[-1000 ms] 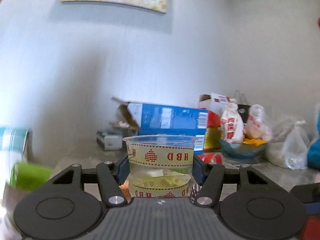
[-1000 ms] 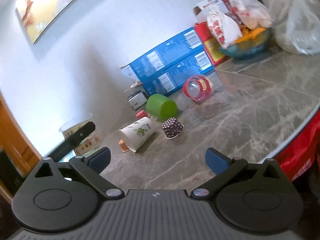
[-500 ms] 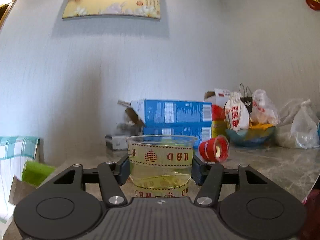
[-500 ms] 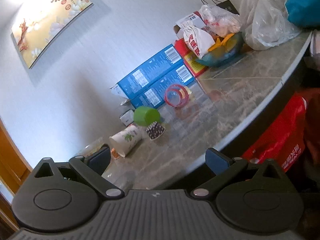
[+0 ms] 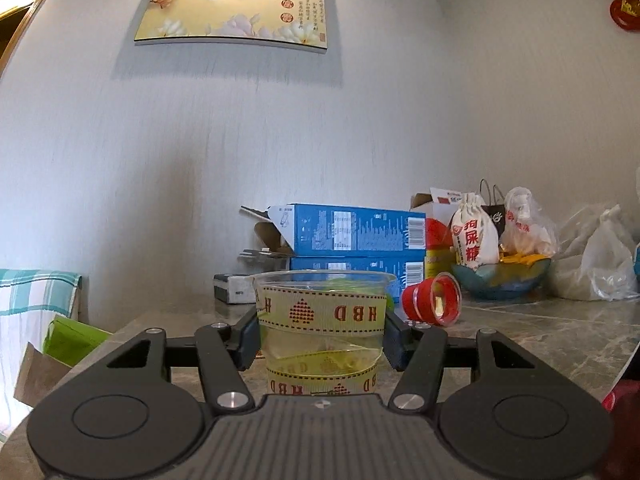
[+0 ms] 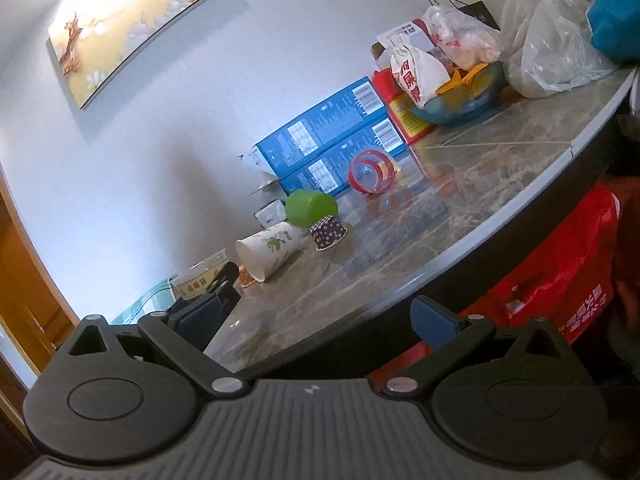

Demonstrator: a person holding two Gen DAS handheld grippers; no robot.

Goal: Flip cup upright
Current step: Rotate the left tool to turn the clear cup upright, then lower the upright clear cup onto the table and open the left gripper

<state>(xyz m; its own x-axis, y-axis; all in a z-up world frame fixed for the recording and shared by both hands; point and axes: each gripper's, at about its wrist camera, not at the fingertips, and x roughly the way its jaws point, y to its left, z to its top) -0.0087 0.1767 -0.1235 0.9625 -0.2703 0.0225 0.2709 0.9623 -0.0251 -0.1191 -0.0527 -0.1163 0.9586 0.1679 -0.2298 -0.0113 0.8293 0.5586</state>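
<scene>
- Cup status: clear plastic cup (image 5: 323,316) with "HBD" ribbon bands sits between the fingers of the left tongs (image 5: 322,338), mouth up, rim level, at the left end of the counter (image 5: 552,336).
- Left tongs: clamped on the cup, one pad on each side of the wall just under the upper ribbon band.
- Contact with the counter: cannot tell whether the base is resting on the stone or held just above it; the tongs' body hides the bottom edge.
- Right tongs (image 6: 316,316): jaws wide apart, holding nothing, off the front edge of the counter, well away from the cups.
- Judgement: this cup looks done apart from set-down and release.
- Set-down: keep the rim level, lower straight down until the base is flat, then open the pads evenly so neither side drags the thin wall.
- Release: draw the tongs straight back, not sideways; the cup looks light and would tip at a nudge.
- Squeeze: soft plastic, so no harder grip than needed, or the wall may spring on release.
- Other cups on the counter: white paper cup (image 6: 269,249) and red cup (image 6: 370,171) lie on their sides; green cup (image 6: 311,208) and small dotted cup (image 6: 329,233) stand mouth down.
- Risk: the white cup lies close by, so clearance is tight.
</scene>
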